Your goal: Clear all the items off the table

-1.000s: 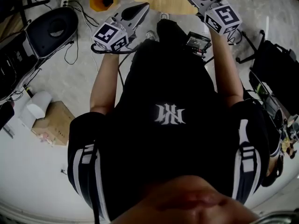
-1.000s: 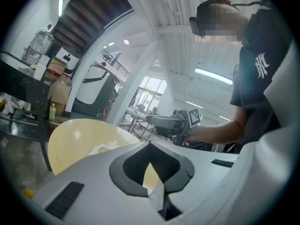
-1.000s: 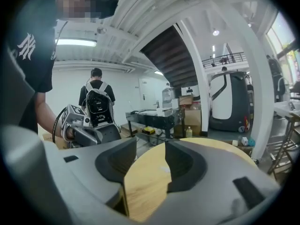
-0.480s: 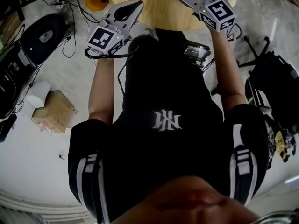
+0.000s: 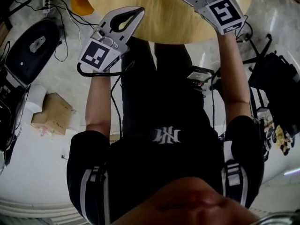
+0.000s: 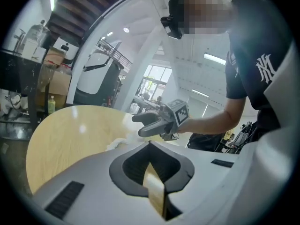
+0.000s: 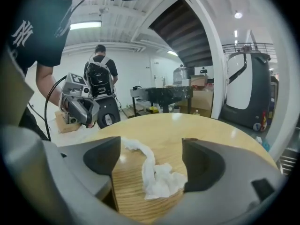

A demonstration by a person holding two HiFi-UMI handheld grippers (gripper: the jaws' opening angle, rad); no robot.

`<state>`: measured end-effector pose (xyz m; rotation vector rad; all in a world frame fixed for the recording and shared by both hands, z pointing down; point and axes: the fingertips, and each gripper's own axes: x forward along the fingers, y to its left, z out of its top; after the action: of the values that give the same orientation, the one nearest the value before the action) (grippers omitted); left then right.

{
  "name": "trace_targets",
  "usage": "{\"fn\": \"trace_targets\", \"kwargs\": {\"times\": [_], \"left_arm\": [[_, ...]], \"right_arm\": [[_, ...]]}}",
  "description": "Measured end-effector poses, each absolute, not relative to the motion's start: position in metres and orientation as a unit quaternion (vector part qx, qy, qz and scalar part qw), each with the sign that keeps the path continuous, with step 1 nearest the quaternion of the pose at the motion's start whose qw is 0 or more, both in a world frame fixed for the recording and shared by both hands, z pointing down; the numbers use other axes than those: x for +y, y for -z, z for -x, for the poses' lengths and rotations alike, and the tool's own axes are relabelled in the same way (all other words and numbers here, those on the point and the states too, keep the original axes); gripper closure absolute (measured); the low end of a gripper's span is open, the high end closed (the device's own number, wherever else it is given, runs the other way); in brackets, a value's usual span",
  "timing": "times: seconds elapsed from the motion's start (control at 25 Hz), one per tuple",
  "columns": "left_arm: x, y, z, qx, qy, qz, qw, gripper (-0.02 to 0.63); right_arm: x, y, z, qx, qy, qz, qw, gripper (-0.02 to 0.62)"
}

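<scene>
Round wooden desk point(image 5: 168, 18): we list one crumpled white tissue point(image 7: 161, 182) lying on it between the jaws of the right tool point(image 7: 151, 149), which have just been opening and stand wide, and the left tool point(image 6: 151, 149) closed, empty.

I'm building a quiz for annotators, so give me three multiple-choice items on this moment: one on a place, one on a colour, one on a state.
1. Where is the tissue? A. on the floor; B. on the table, between the jaws of the right gripper; C. in a bowl.
2. What colour is the tissue? A. white; B. blue; C. black.
3. How do the jaws of the left gripper stand? A. wide apart; B. together, empty; C. clamped on a cup.

Answers: 1 B, it lies on the wood between jaws that have just been opening and do not press it; 2 A, it shows white against the wood; 3 B, its view shows the tips meeting with nothing held.
</scene>
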<state>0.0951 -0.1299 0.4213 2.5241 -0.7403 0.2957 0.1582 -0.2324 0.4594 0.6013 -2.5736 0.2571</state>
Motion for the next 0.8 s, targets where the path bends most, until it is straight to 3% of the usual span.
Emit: {"fn": "trace_targets", "kwargs": {"times": [0.36, 0.48, 0.6, 0.68, 0.8], "left_arm": [[-0.151, -0.454, -0.098, -0.256, -0.100, -0.933, 0.230, 0.597], [-0.153, -0.454, -0.099, -0.255, -0.094, -0.936, 0.225, 0.597], [-0.152, -0.455, -0.103, -0.254, -0.092, -0.935, 0.228, 0.597], [-0.152, -0.455, -0.103, -0.254, -0.092, -0.935, 0.230, 0.597], [-0.151, -0.454, -0.101, -0.254, -0.091, -0.935, 0.230, 0.597]], "right_arm": [[-0.237, -0.516, -0.163, -0.927, -0.096, -0.214, 0.293, 0.179], [-0.239, -0.520, -0.162, -0.924, -0.085, -0.220, 0.302, 0.277], [-0.240, -0.524, -0.167, -0.918, -0.072, -0.219, 0.322, 0.298], [-0.240, -0.527, -0.167, -0.915, -0.061, -0.216, 0.335, 0.373], [-0.239, -0.527, -0.167, -0.913, -0.051, -0.214, 0.344, 0.422]]}}
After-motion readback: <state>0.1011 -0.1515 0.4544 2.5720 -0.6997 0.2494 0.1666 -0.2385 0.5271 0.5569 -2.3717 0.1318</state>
